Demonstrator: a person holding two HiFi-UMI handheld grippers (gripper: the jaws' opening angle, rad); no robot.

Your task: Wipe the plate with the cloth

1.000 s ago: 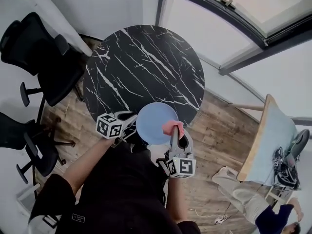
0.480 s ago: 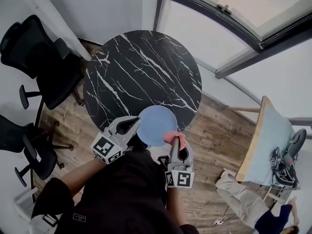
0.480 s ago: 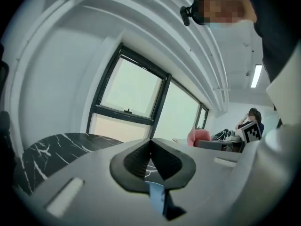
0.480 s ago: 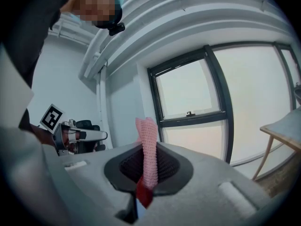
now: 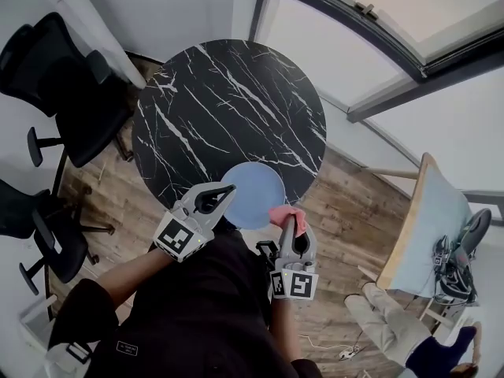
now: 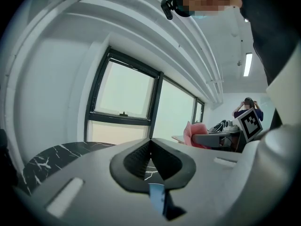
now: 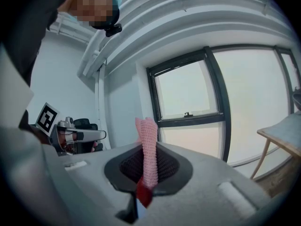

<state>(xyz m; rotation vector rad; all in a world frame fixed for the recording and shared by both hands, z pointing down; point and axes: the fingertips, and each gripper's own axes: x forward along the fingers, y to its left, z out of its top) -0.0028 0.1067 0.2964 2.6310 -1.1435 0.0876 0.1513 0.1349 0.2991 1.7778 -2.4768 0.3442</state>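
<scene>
Pink cloth (image 5: 281,212) is clamped in the right tongs (image 5: 285,220); left tongs (image 5: 227,192) are fully closed by the blue plate (image 5: 256,197).

Near-left rim of plate (image 5: 253,195) is covered by left gripper (image 5: 229,190); in the left gripper view only a blue sliver is seen. Cloth (image 5: 281,213) base is hidden inside right gripper (image 5: 288,220). Chair (image 5: 27,219) is cut off at left edge.

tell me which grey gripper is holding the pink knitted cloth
The right gripper: the pink knitted cloth is pinched between its jaws. The left gripper grips the round light-blue plate by its rim instead.
</scene>
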